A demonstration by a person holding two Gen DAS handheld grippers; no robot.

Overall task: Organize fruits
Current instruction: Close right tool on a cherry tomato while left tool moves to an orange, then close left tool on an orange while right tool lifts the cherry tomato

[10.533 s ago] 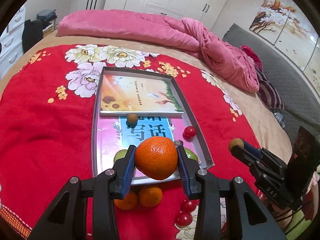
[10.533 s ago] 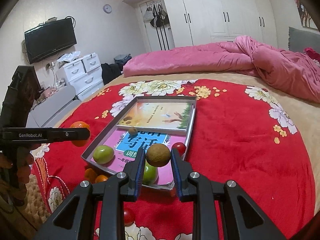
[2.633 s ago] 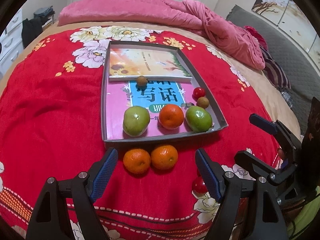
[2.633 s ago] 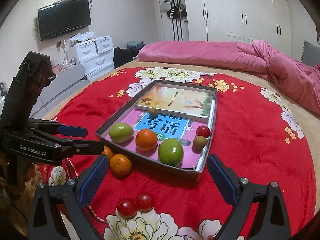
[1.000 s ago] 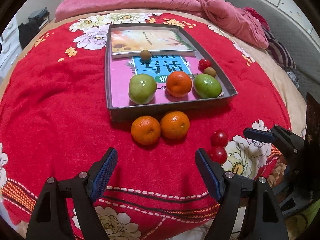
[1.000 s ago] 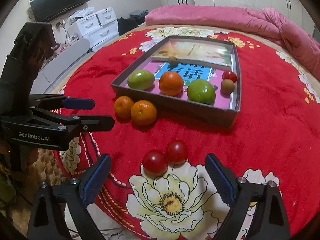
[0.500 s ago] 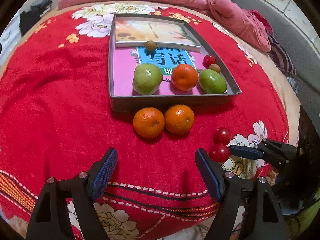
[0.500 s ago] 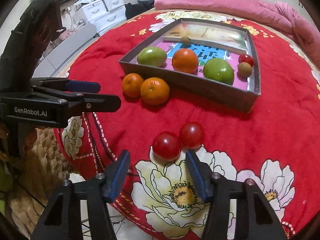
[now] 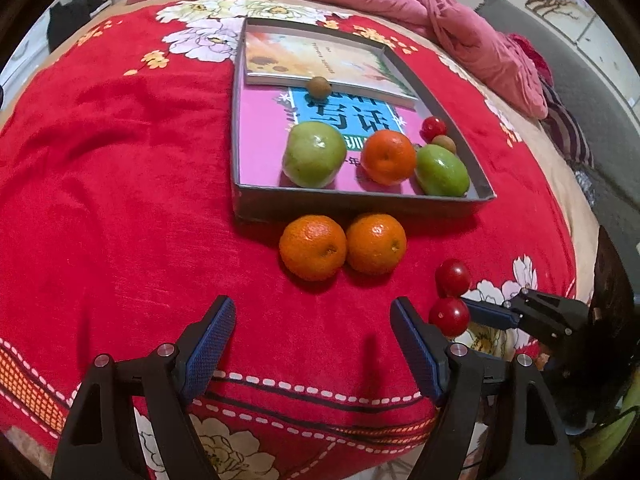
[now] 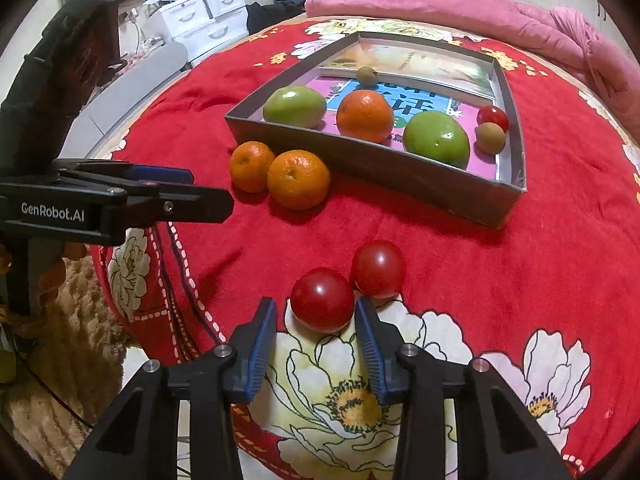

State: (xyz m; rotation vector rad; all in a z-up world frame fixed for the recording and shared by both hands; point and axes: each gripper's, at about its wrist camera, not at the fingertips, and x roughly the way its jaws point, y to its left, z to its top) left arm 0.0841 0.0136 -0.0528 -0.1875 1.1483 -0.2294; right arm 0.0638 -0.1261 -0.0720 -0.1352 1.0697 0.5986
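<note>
Tomato (image 10: 322,300): round, glossy | right gripper (image 10: 316,318) closing around it | left gripper (image 9: 312,322) wide

Open left tongs (image 9: 312,344) face 2 oranges (image 9: 313,247).

Dim warm indoor light, soft shadows under fruit, small glare spots, strong fisheye bending, dark vignetted corners

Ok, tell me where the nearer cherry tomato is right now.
In the right wrist view, the nearer cherry tomato sits on the red blanket between the right gripper pads, touching the second tomato.
</note>
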